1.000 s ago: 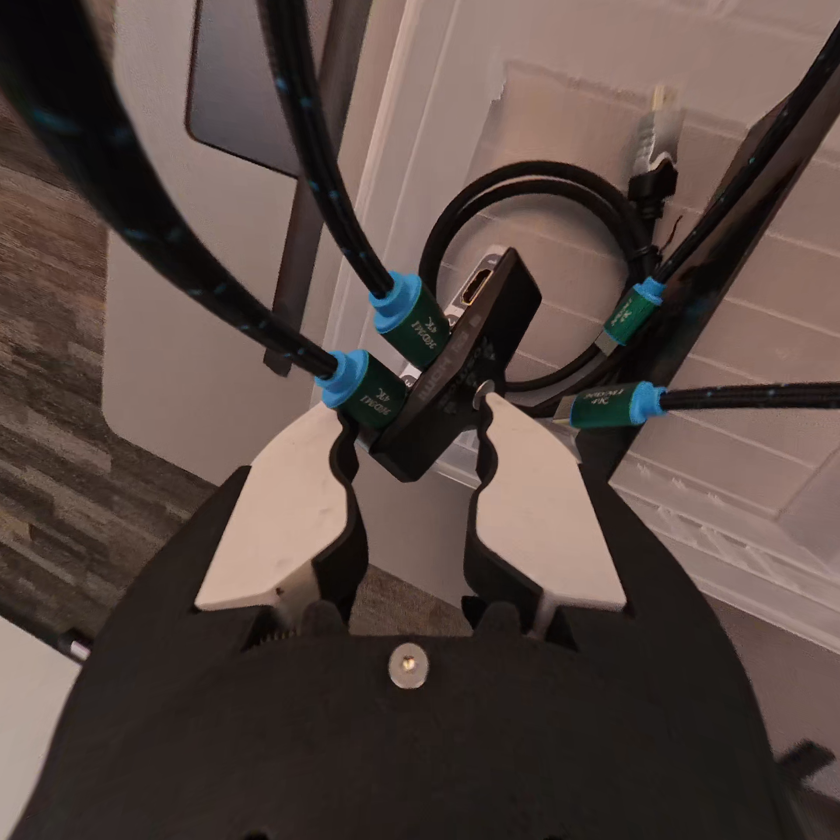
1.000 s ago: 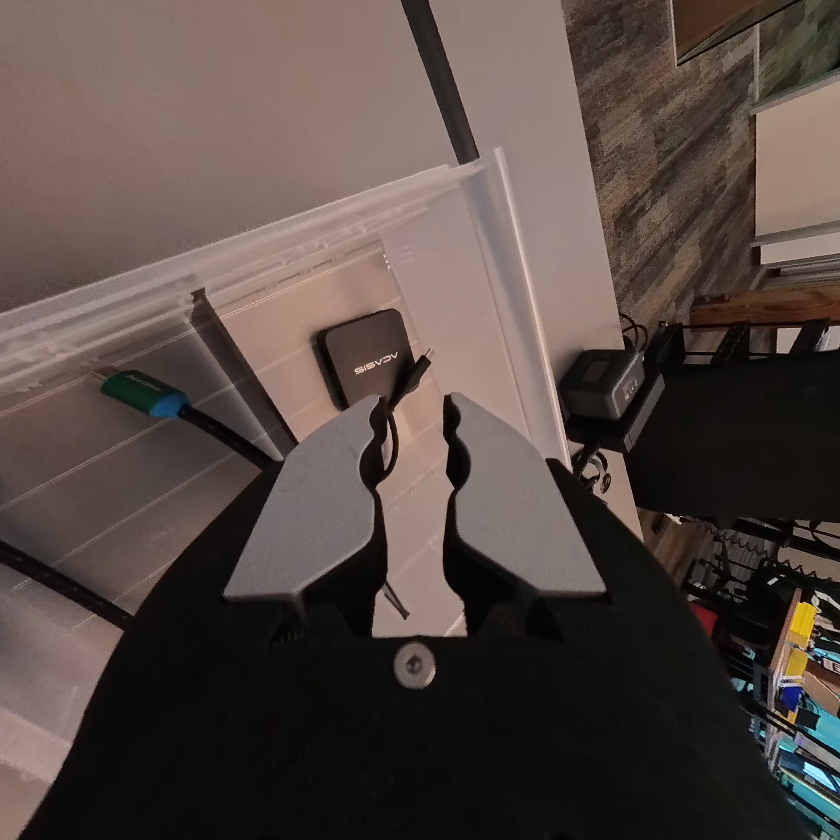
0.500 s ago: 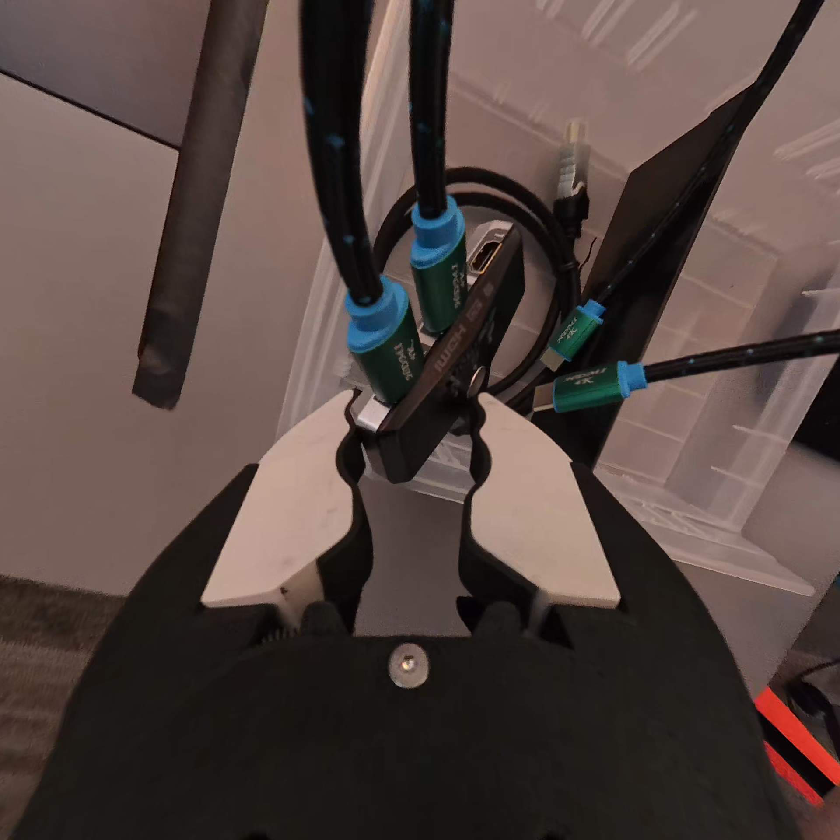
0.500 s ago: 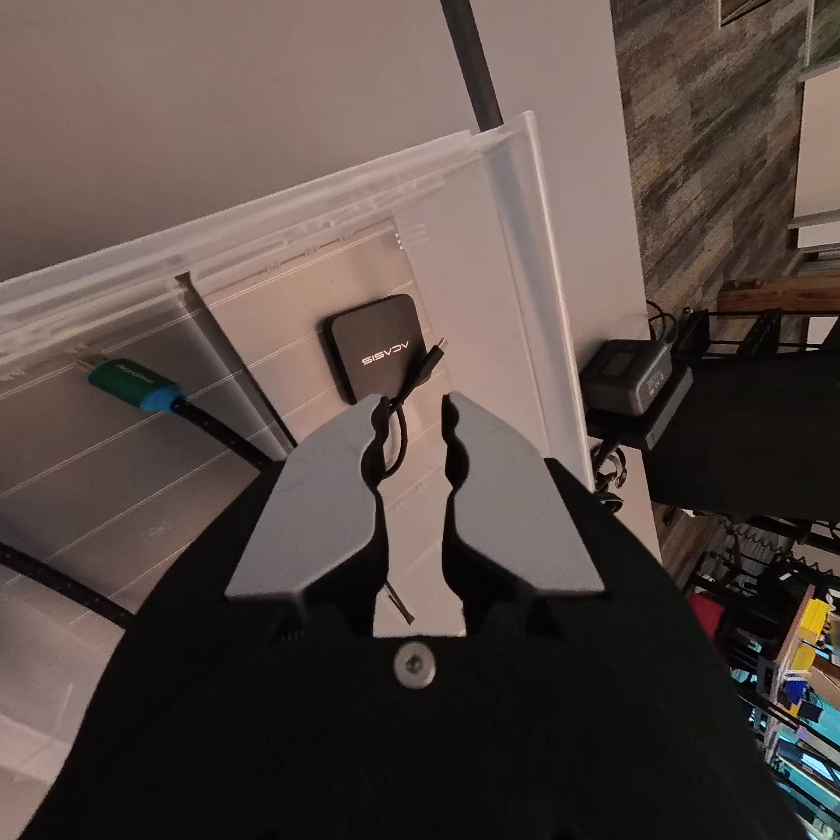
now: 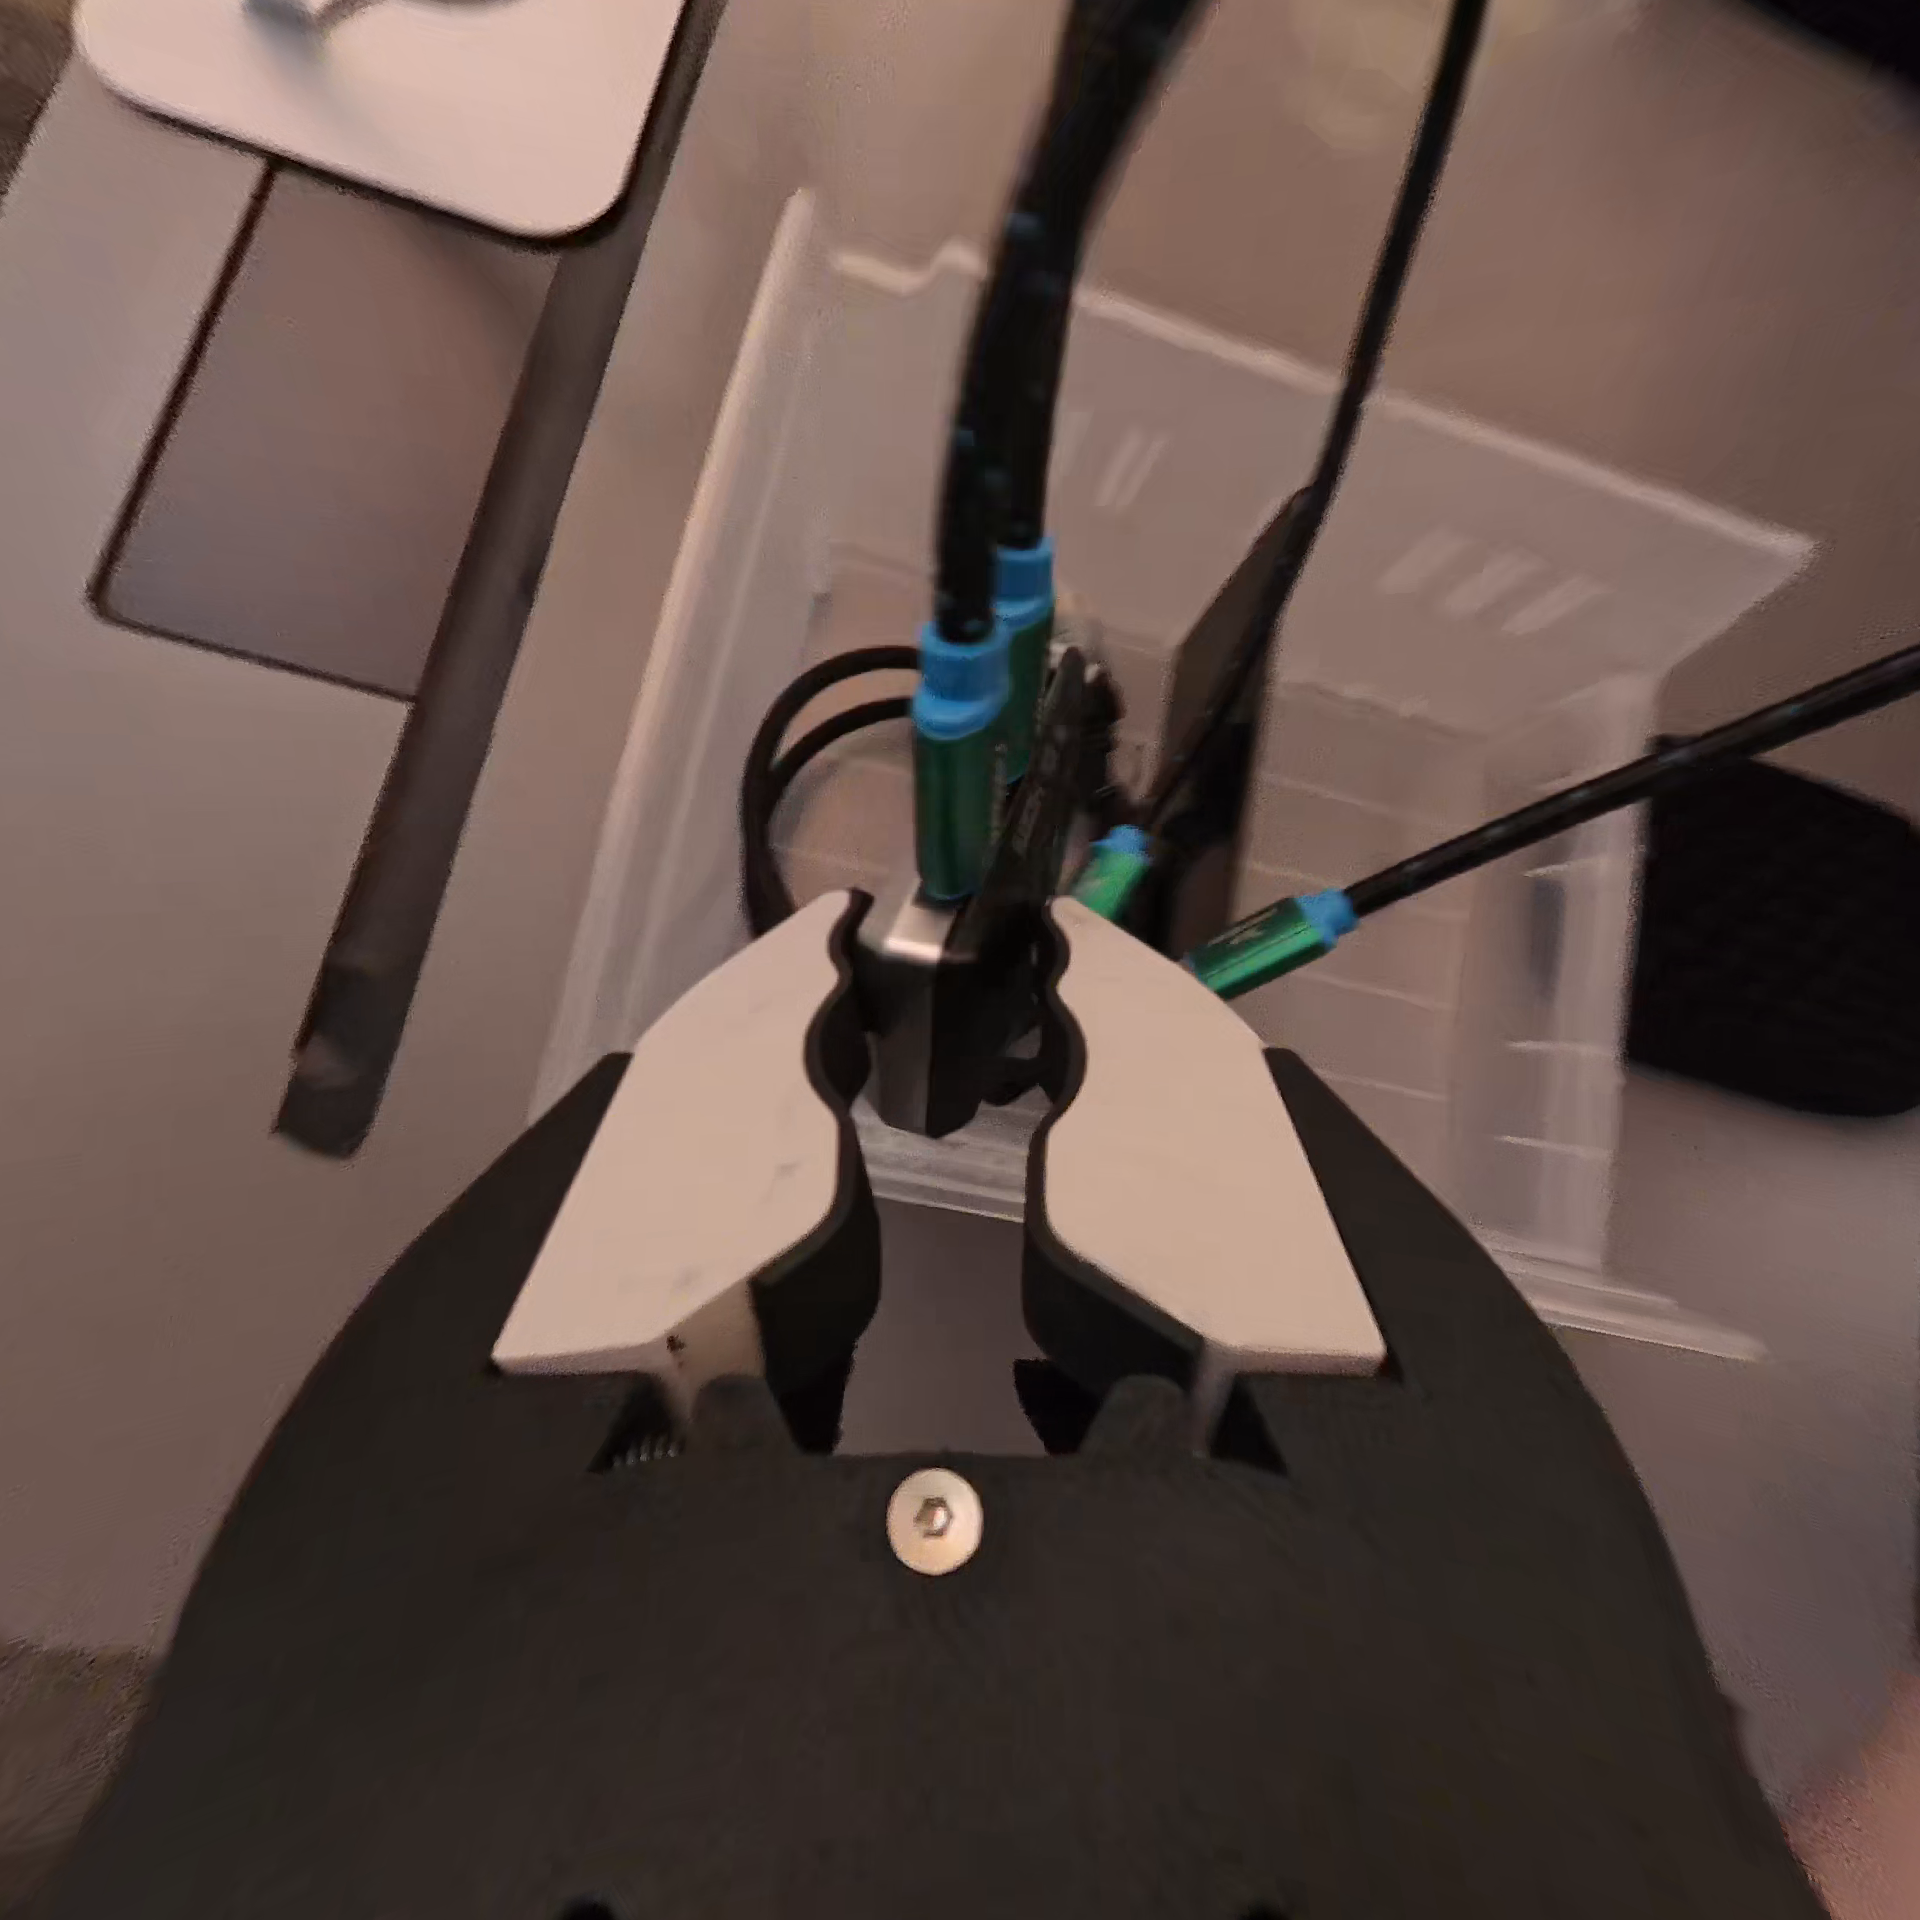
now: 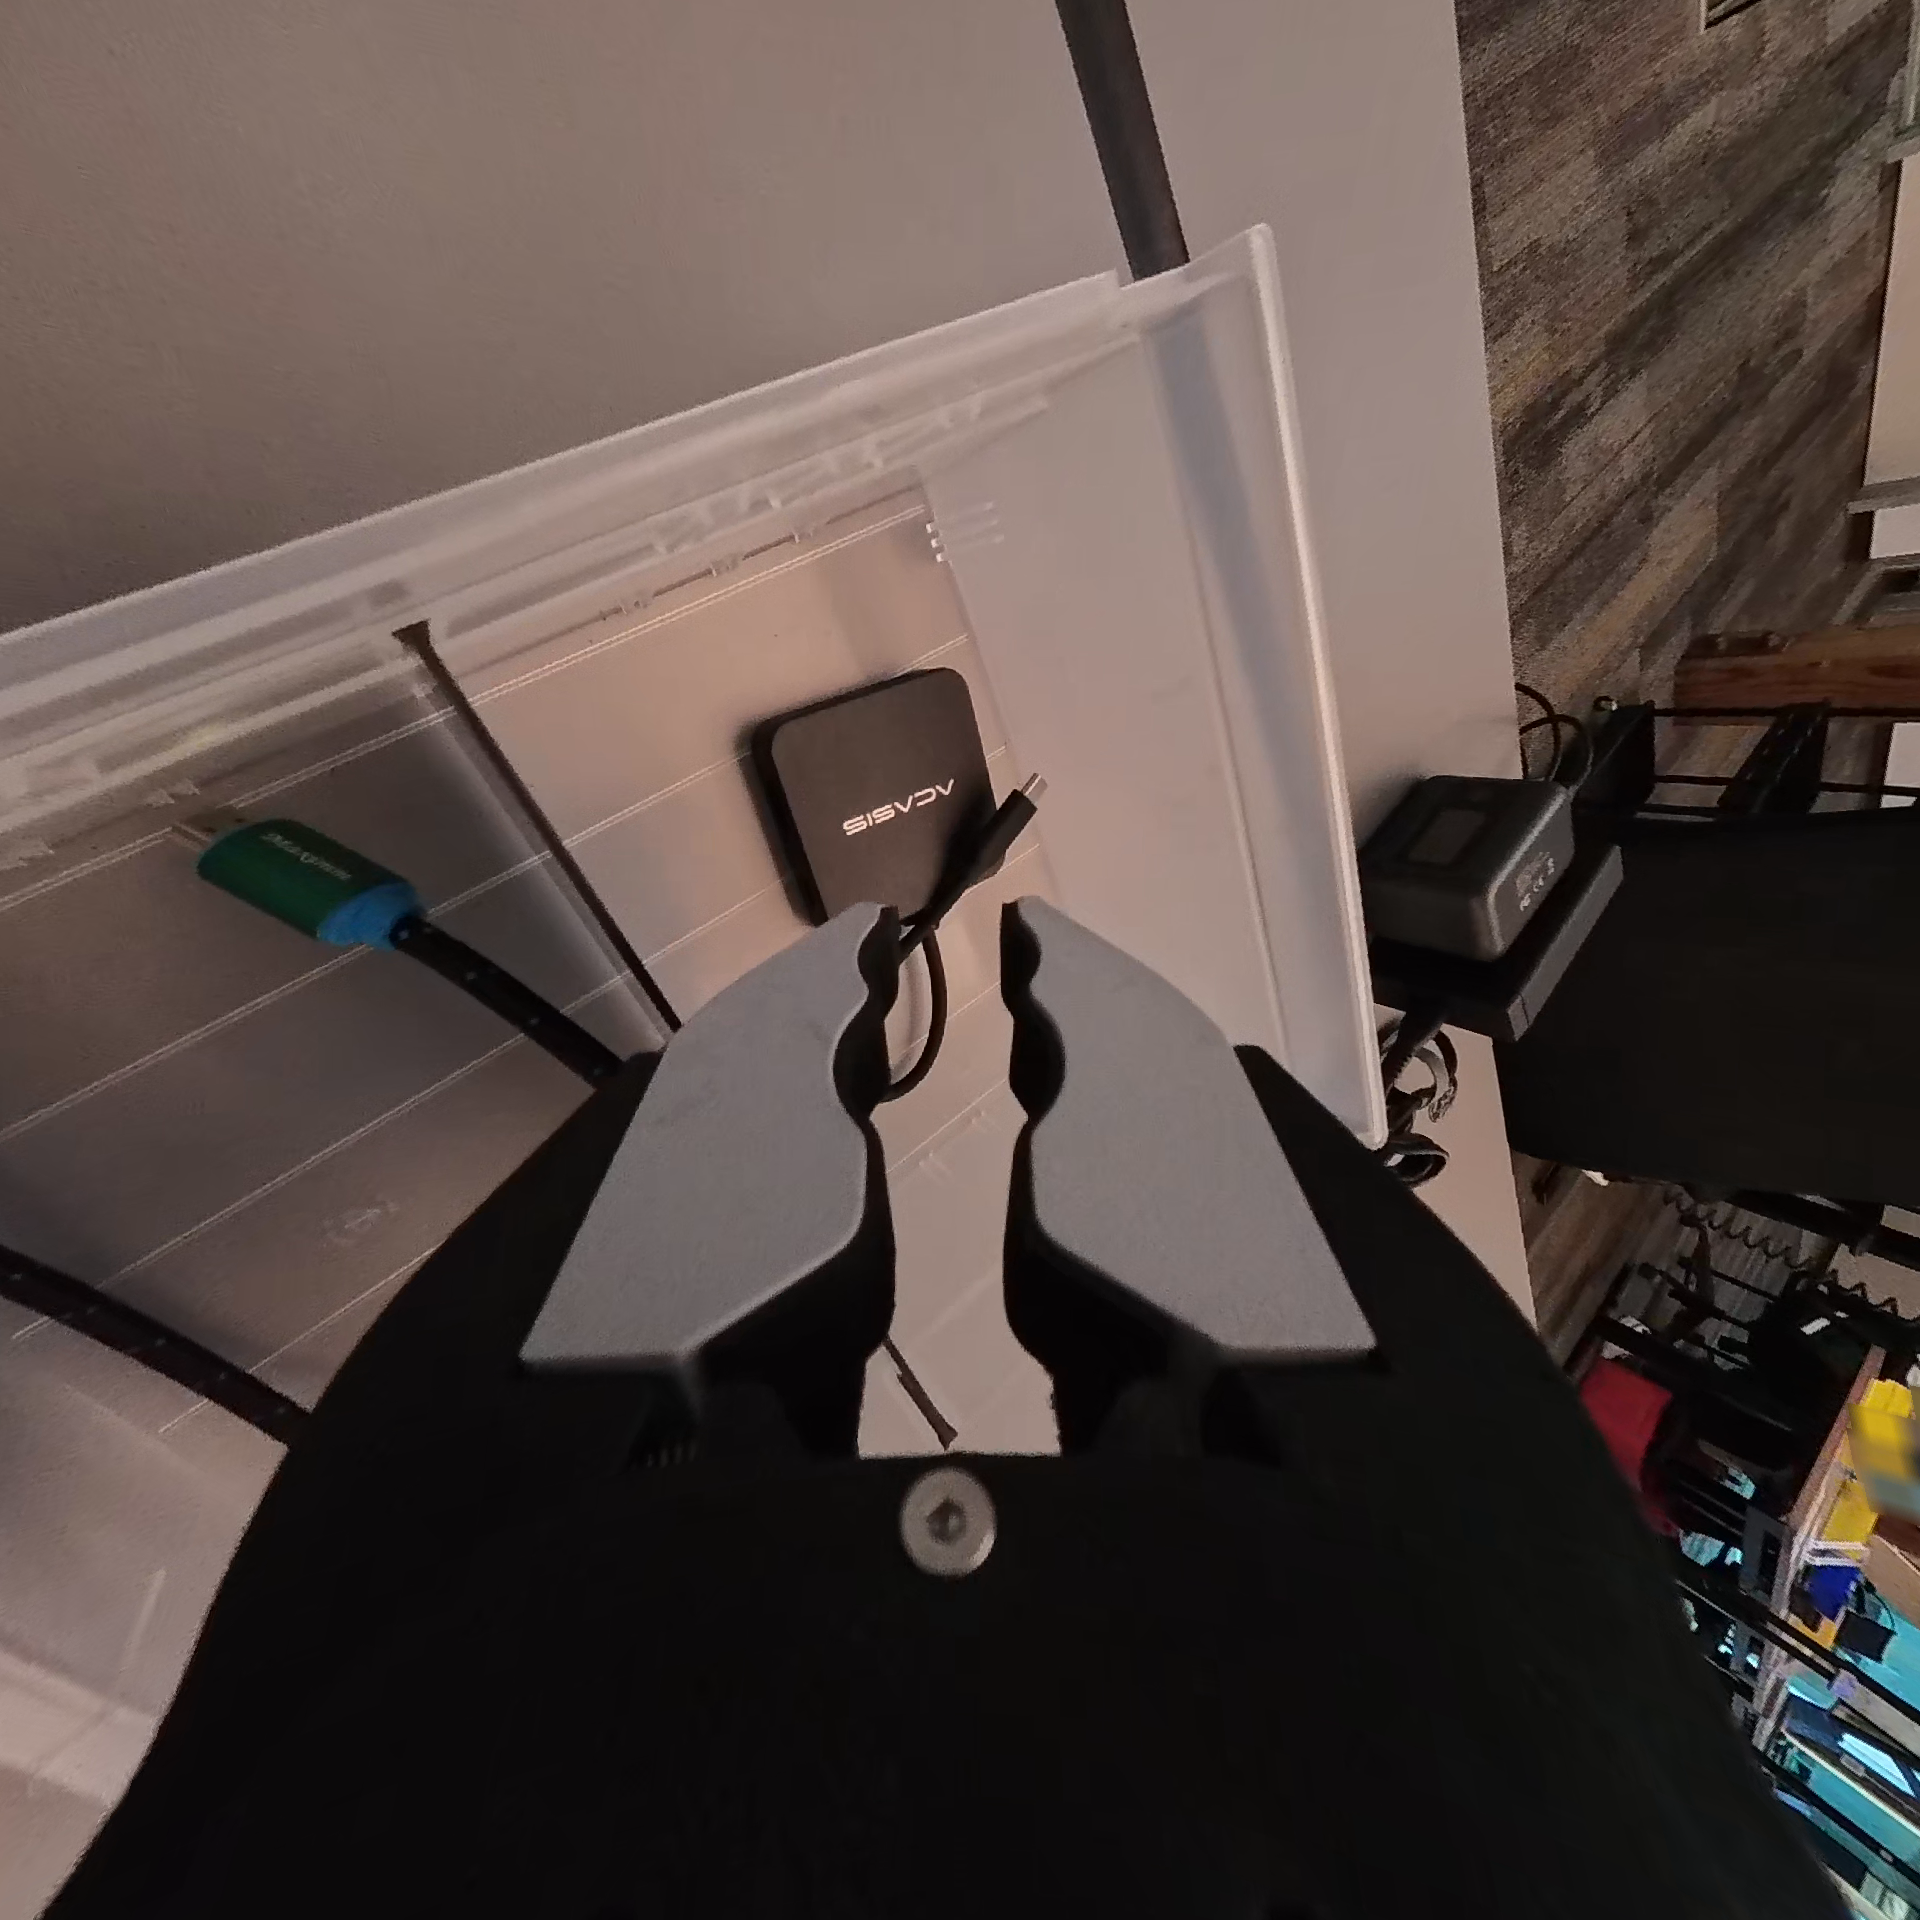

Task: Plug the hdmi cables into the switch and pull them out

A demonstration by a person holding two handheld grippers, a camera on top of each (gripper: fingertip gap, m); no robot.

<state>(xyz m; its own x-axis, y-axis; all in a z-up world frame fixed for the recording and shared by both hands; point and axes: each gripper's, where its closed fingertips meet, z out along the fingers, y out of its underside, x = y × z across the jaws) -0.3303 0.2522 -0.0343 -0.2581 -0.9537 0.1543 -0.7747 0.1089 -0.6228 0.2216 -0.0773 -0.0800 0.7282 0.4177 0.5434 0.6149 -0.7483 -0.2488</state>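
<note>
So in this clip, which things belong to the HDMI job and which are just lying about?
Job:
- switch, clamped in left hand-held gripper
- two plugged cables
- loose HDMI plug
- right hand-held gripper, empty

Lying about:
- clear bin
- black square box
- grey device

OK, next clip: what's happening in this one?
A person is working with two handheld grippers over a clear plastic bin. The left gripper is shut on a black HDMI switch, held up with two green-and-blue HDMI plugs seated in it. Two more such plugs lie loose in the bin. The right gripper hangs slightly open and empty above a black square box and its thin cable, beside another loose plug.
</note>
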